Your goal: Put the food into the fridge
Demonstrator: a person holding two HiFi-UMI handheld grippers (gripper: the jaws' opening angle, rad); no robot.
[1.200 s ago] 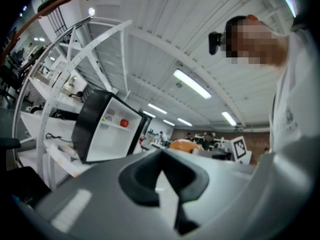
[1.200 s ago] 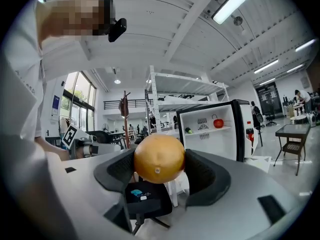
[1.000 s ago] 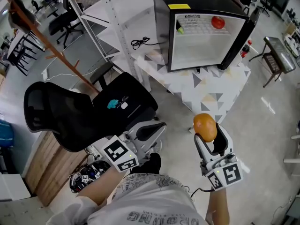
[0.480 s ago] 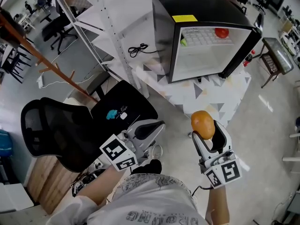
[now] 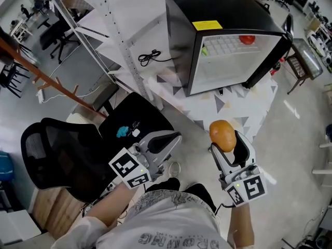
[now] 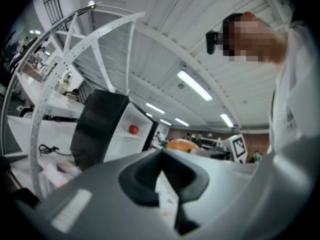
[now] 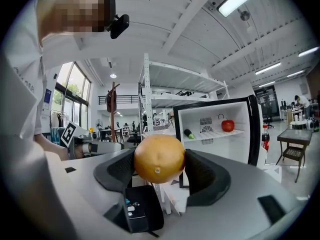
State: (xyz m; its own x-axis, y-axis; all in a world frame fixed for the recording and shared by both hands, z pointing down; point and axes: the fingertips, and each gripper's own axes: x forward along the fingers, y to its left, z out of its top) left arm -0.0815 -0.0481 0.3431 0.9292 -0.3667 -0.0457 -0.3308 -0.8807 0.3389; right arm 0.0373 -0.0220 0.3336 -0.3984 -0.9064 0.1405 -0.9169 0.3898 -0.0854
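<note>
- The right gripper (image 7: pixel 161 176) clamped the orange (image 7: pixel 159 159) across its middle; firm, round and smooth, it could probably slip.
- The left gripper (image 6: pixel 162 171) sat closed, empty.

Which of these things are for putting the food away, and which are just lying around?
For the job:
- the orange, gripped by the right gripper
- the open fridge, with a red fruit on its shelf

Just lying about:
- the black office chair
- the black cable near the fridge
- the small side table
</note>
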